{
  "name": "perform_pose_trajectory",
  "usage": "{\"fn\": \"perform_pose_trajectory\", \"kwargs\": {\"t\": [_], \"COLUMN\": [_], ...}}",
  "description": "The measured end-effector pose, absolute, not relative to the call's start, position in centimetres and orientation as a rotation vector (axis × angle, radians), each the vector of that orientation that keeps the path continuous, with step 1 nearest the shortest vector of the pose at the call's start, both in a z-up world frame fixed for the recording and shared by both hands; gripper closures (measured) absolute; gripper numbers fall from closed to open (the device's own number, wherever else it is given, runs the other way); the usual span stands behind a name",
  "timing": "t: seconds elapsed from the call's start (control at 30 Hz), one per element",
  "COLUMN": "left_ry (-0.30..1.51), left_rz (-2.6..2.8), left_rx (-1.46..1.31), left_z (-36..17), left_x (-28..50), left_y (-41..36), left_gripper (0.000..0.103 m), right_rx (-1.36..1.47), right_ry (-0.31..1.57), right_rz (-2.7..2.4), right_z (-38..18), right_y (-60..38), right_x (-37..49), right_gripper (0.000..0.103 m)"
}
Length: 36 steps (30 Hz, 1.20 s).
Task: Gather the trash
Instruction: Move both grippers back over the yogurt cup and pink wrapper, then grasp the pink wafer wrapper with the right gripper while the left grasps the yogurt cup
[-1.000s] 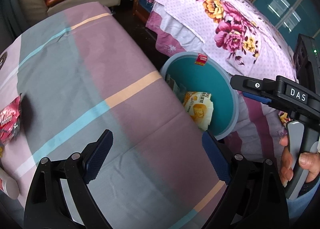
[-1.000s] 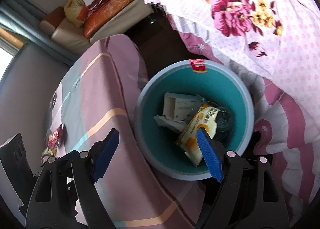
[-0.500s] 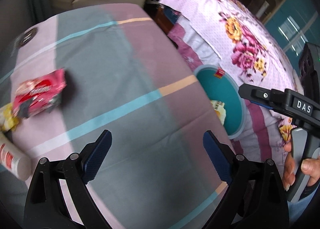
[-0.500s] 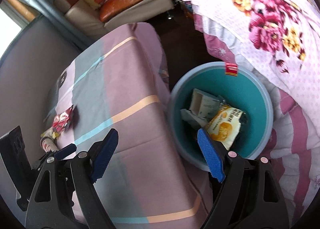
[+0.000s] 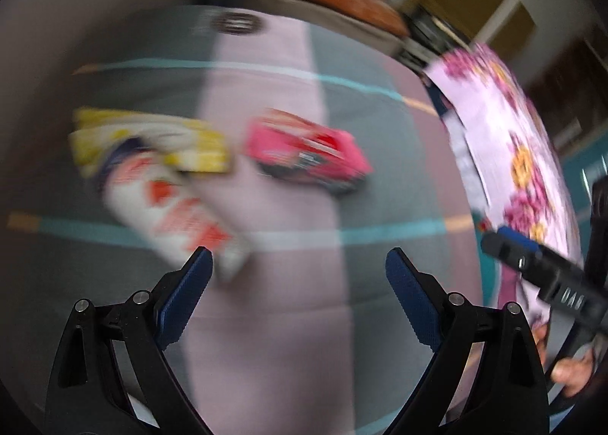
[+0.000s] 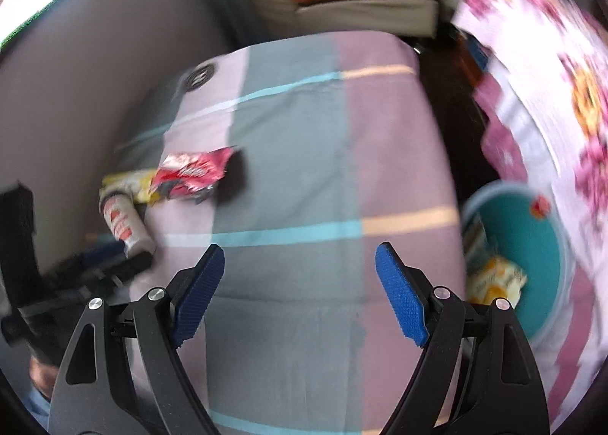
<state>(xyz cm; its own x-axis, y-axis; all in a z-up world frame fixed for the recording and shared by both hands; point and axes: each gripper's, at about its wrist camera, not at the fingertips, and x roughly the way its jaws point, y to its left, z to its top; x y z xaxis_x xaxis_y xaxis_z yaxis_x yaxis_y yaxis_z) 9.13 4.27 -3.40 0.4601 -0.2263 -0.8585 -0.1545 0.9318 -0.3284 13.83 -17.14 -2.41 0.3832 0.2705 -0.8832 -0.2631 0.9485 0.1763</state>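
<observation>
Left claw (image 5: 298, 269) is held wide apart, nothing gripped, above the striped counter (image 5: 288, 321). Just ahead, a white-and-red bottle (image 5: 171, 214) is seen lying beside a yellow wrapper (image 5: 190, 142); a red snack packet (image 5: 307, 154) lies near them. Right claw (image 6: 300, 266) is likewise spread and empty. Teal trash bin (image 6: 532, 245), with wrappers inside, is seen beside the counter edge, next to the floral bed (image 6: 562, 100). Both views are blurred.

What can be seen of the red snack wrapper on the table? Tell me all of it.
The red snack wrapper is crinkled, glossy film, red with white lettering too blurred to read, its end ragged. It lies flat on the striped tablecloth, beside a yellow wrapper that it seems to overlap. No tongs touch it.
</observation>
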Motion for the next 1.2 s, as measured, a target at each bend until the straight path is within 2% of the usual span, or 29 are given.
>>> {"fn": "perform_pose_trajectory", "kwargs": {"t": [0.27, 0.57, 0.9, 0.93, 0.97, 1.0, 1.03, 1.07, 1.13, 1.2], "left_ry": [1.096, 1.135, 1.125, 1.122, 1.117, 1.112, 1.107, 1.101, 1.094, 1.097], "left_rz": [0.145, 0.226, 0.231, 0.231, 0.229, 0.226, 0.225, 0.227, 0.218, 0.207], "left_rx": [-0.527, -0.522, -0.469, -0.459, -0.445, -0.436, -0.424, -0.413, -0.413, -0.41], "left_z": [-5.0, -7.5, -8.0, -8.0, -8.1, -8.1, -8.1, -8.1, -8.0, -7.9], "left_x": [9.3, 10.4, 10.9, 10.9, 10.8, 10.8, 10.8, 10.7, 10.6, 10.7], "left_y": [10.7, 11.8, 11.5, 11.4, 11.2, 11.1, 10.9, 10.8, 10.8, 10.7], "left_gripper": [0.01, 0.01, 0.01, 0.011, 0.011, 0.011, 0.016, 0.019, 0.031, 0.038], "right_rx": [-0.054, 0.043, 0.129, 0.132, 0.138, 0.145, 0.151, 0.147, 0.136, 0.124], "right_ry": [1.194, 1.25, 1.268, 1.268, 1.269, 1.277, 1.284, 1.281, 1.264, 1.238], "right_rz": [0.417, 0.452, 0.489, 0.491, 0.497, 0.505, 0.516, 0.517, 0.528, 0.539], "right_z": [-3.1, -6.2, -8.9, -9.1, -9.4, -9.8, -10.2, -10.2, -10.1, -9.6], "right_y": [-11.7, -9.3, -7.0, -6.8, -6.6, -6.3, -6.1, -6.1, -5.8, -5.7], "right_x": [17.3, 21.8, 23.7, 23.8, 23.7, 23.7, 23.5, 23.7, 23.3, 22.9], "right_gripper": [0.025, 0.025, 0.025, 0.028, 0.04, 0.046, 0.061, 0.071, 0.076, 0.08]}}
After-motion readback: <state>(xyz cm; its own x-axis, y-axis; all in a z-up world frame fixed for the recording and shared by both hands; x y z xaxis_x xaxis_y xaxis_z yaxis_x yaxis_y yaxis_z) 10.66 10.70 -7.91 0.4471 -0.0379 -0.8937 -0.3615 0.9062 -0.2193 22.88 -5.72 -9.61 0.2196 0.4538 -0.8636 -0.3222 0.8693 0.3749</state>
